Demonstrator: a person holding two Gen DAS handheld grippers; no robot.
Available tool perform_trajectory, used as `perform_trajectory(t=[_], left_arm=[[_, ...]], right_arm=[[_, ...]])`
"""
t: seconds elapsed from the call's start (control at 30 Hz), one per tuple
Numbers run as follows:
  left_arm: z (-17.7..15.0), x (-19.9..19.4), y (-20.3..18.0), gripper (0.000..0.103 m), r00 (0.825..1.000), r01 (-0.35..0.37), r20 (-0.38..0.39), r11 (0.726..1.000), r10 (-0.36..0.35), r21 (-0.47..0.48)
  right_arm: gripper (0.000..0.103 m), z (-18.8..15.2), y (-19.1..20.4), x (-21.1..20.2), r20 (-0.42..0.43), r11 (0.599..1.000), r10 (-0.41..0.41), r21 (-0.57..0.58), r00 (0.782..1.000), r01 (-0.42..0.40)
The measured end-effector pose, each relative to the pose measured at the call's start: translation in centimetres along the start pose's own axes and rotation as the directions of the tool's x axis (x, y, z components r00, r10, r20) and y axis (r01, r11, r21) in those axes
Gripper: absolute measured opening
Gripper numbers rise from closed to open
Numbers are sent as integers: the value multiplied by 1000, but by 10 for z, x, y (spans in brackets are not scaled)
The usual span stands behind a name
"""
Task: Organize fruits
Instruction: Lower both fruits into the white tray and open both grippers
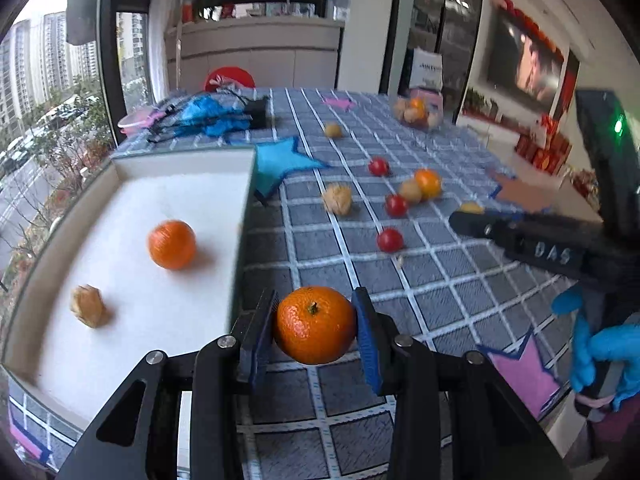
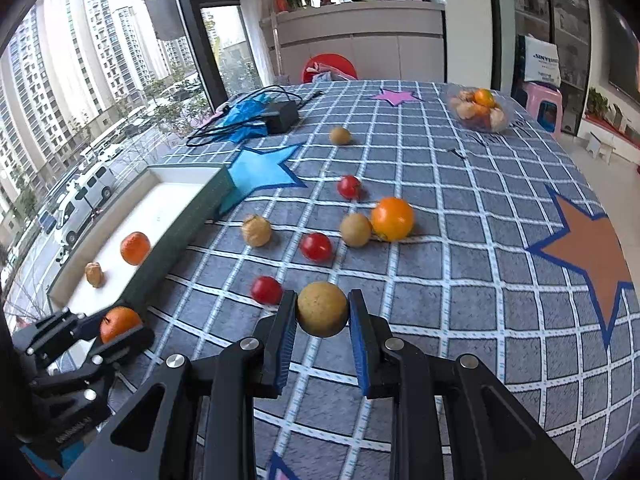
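Note:
My left gripper (image 1: pixel 315 295) is shut on a mandarin (image 1: pixel 315 325), just right of the white tray (image 1: pixel 180 162); it also shows low left in the right wrist view, left gripper (image 2: pixel 132 330) around the mandarin (image 2: pixel 119 322). In the tray lie another mandarin (image 1: pixel 172 244) and a papery husked fruit (image 1: pixel 88 306). My right gripper (image 2: pixel 322 294) is shut on a round brown fruit (image 2: pixel 322 309) above the checked cloth. Loose on the cloth are three cherry tomatoes (image 2: pixel 316 247), an orange (image 2: pixel 392 219), a brown fruit (image 2: pixel 355 230) and a husked fruit (image 2: pixel 256 231).
A clear bag of fruit (image 2: pixel 478 110) sits at the far right, a lone brown fruit (image 2: pixel 340 135) mid-table. A black adapter with cables (image 2: pixel 280 116) and blue plastic lie at the far left. A blue star patch (image 2: pixel 260 170) touches the tray. A blue-gloved hand (image 1: pixel 600 344) holds the right gripper.

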State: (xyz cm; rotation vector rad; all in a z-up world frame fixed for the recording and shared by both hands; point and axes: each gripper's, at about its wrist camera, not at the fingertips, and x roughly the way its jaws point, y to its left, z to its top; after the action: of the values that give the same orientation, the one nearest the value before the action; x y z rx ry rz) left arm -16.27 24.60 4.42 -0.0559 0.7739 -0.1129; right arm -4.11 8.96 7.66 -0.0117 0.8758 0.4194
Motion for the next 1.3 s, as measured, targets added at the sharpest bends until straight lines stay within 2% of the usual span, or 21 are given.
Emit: perform_trajectory(t=[0.23,0.37,0.53,0.7,0.93,1.3], left_arm=[[13,-23,38,41,996,-45,79,997,50,-68],[13,-27,62,41,992,-66,96,991,77,-116],[9,-27,92,41,991,-86,87,979,103,-183],[2,-24,110,41,988,-111,79,970,130,-214],[-8,-17,123,41,980,-172,60,960,189,-220],[-19,-12,140,41,980,-177,45,952,194,-250]], right_arm=[[27,10,34,8,-9,998,29,-53,1000,-29],[27,16,55,13,-17,995,46,-89,999,-47],[27,20,81,17,-24,987,109,-113,994,-112],[27,26,112,26,-39,975,135,-171,990,-139],[27,31,147,47,-75,961,164,-214,984,-176],[27,28,186,69,-126,939,188,-269,974,-216]])
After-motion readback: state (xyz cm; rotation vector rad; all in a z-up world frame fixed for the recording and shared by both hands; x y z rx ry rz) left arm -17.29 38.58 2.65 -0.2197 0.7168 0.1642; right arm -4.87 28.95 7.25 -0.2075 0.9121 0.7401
